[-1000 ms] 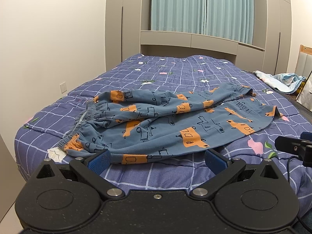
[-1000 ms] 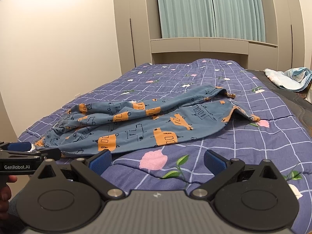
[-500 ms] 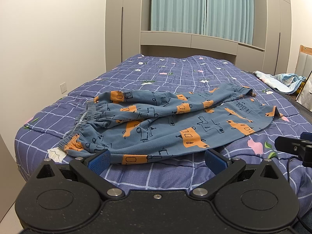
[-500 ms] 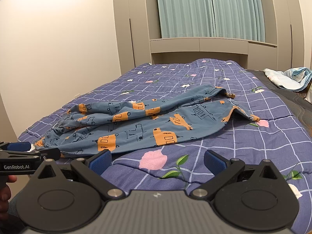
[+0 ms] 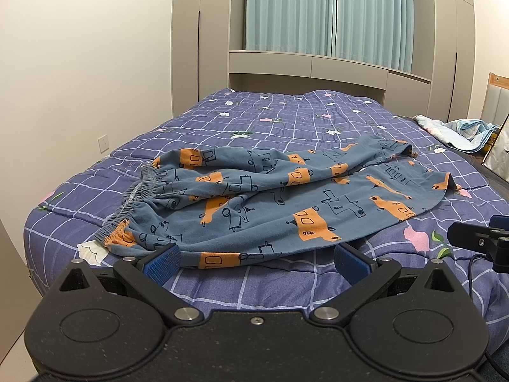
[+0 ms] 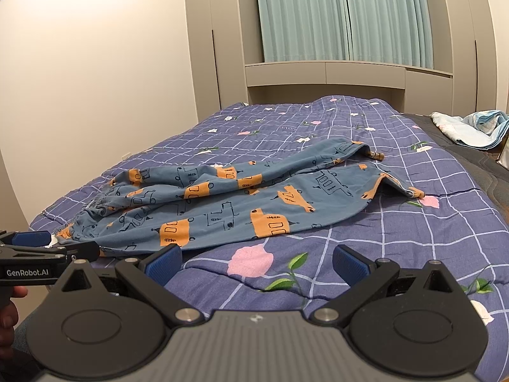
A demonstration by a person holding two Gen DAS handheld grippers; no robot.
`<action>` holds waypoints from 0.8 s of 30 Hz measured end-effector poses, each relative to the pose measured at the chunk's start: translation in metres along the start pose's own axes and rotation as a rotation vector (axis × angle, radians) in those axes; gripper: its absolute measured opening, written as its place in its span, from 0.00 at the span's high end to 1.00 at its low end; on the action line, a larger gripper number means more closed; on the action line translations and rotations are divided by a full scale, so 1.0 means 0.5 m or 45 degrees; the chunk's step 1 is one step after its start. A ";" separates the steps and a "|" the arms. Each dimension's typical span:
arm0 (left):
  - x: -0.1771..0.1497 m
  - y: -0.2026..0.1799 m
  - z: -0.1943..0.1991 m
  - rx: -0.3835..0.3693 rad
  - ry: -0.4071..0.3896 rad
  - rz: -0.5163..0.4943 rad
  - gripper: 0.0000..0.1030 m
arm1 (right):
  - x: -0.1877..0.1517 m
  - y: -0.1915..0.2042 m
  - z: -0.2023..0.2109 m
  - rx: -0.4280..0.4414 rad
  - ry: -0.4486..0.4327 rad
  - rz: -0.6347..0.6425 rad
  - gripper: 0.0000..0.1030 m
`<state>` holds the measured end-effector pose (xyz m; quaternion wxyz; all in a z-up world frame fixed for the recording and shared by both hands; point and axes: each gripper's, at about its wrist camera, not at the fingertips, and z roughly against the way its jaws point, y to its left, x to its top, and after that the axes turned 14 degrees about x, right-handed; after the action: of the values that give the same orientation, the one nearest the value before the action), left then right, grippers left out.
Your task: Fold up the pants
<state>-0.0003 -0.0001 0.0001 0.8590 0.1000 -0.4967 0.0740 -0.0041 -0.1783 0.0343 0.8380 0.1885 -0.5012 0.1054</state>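
Observation:
Blue pants [image 5: 270,200] with orange vehicle prints lie rumpled across the near part of the bed, waistband [image 5: 133,200] to the left, leg ends to the right; they also show in the right wrist view [image 6: 229,203]. My left gripper [image 5: 254,259] is open and empty, just short of the pants' near edge. My right gripper [image 6: 256,262] is open and empty over the quilt, in front of the pants. The left gripper shows at the right wrist view's left edge [image 6: 41,248].
The bed [image 5: 286,117] has a purple checked quilt with flower prints. A crumpled light blanket [image 5: 458,130] lies at the far right. A wall [image 5: 79,63] runs along the bed's left side; wardrobes and curtains stand behind.

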 end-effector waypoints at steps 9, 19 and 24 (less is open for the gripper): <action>0.000 0.000 0.000 0.001 0.003 0.001 0.01 | 0.000 0.000 0.000 0.001 0.001 0.001 0.00; -0.007 0.006 -0.004 0.002 0.011 0.000 0.01 | -0.001 -0.001 -0.001 0.000 0.002 0.000 0.00; 0.000 0.000 -0.010 0.005 0.029 -0.013 0.01 | -0.004 -0.002 -0.002 0.000 0.008 0.003 0.00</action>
<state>0.0039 0.0010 -0.0021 0.8649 0.1033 -0.4860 0.0714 -0.0037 -0.1787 0.0319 0.8395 0.1874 -0.4987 0.1071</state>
